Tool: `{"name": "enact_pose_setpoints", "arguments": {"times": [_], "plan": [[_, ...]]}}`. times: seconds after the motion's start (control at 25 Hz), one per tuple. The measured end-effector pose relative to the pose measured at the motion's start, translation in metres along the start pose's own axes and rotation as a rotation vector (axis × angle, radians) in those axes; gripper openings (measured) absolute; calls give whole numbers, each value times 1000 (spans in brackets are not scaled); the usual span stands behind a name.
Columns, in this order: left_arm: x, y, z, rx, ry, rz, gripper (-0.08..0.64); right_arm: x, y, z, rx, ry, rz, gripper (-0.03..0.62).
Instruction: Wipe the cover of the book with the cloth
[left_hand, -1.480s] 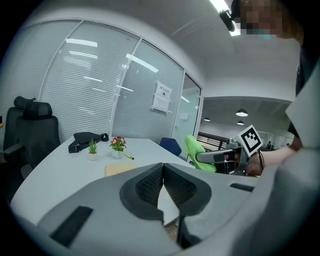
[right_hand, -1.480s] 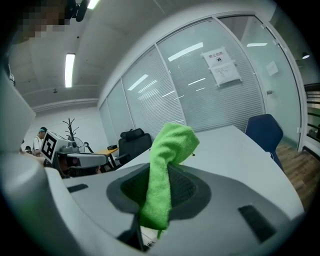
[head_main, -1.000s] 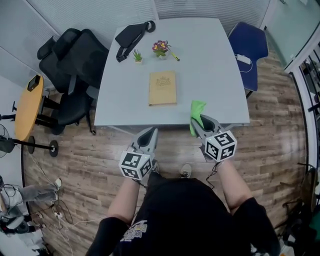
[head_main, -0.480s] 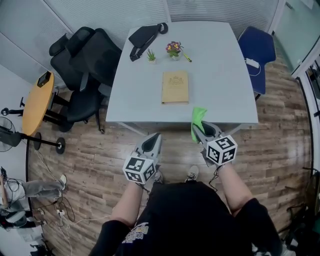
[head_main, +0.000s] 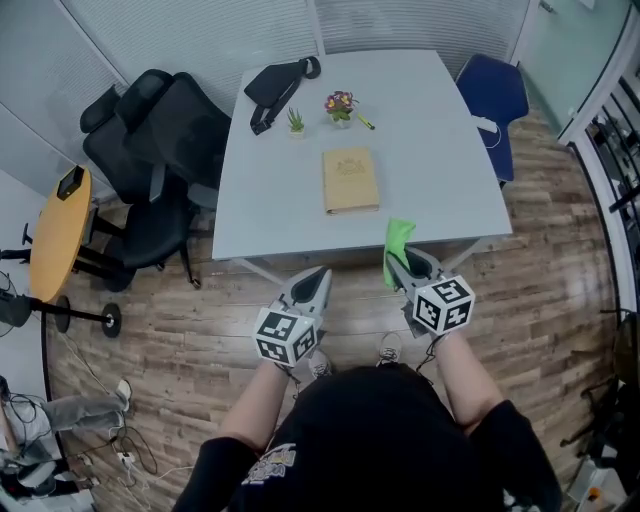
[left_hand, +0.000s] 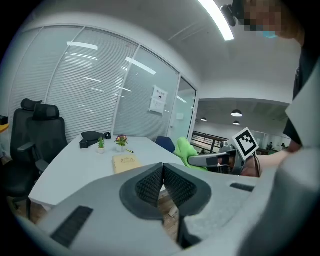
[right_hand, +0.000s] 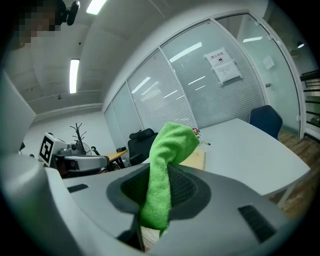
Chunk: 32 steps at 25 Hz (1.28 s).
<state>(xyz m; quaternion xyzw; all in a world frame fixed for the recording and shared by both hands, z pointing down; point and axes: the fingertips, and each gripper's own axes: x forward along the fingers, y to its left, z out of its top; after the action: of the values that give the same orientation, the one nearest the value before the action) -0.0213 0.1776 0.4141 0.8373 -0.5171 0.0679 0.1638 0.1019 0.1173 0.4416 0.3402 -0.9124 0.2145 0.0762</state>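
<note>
- The left gripper (left_hand: 163, 165) has its jaws pressed together with nothing between the dark ribbed pads
- The right gripper (right_hand: 166, 172) is clamped on the green cloth (head_main: 399, 237); a fold of it sticks up out of the jaws and flops forward, and a shorter end hangs below the pads
- Both grippers are held out in front of the person, side by side over the wooden floor (head_main: 200, 330), just short of the near edge of the white table (head_main: 270, 210); the cloth's upper end overlaps that edge in the head view
- The book (head_main: 350, 181), tan with a faint emblem on its cover, lies closed and flat near the middle of the table, its long side running away from the person
- The cloth is apart from the book, nearer the person and a little to the right of it, and neither gripper touches the book
- At the far side of the table lie a black bag (head_main: 276, 82), a small green plant (head_main: 296, 121), a pot of flowers (head_main: 340, 103) and a pen (head_main: 366, 122) beside it
- Black office chairs (head_main: 160, 130) stand along the table's left side, and a blue chair (head_main: 492, 95) at its far right corner
- A round yellow side table (head_main: 58, 235) stands further left, well apart from the white one
</note>
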Motion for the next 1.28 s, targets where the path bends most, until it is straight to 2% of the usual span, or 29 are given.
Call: {"name": "enact_pose_setpoints", "arguments": {"times": [0.28, 0.48, 0.72, 1.0, 1.28], "plan": [[-6, 22, 3, -4, -12, -101, 6, 8, 22, -5, 5, -18, -93, 97], [-7, 39, 2, -40, -22, -138, 6, 15, 35, -9, -5, -2, -134, 95], [-6, 44, 4, -74, -38, -139, 6, 17, 38, -12, -21, 24, -135, 95], [-10, 45, 7, -30, -26, -124, 6, 24, 34, -6, -17, 15, -113, 95], [-6, 36, 6, -42, -28, -114, 6, 23, 31, -9, -16, 26, -90, 95]]}}
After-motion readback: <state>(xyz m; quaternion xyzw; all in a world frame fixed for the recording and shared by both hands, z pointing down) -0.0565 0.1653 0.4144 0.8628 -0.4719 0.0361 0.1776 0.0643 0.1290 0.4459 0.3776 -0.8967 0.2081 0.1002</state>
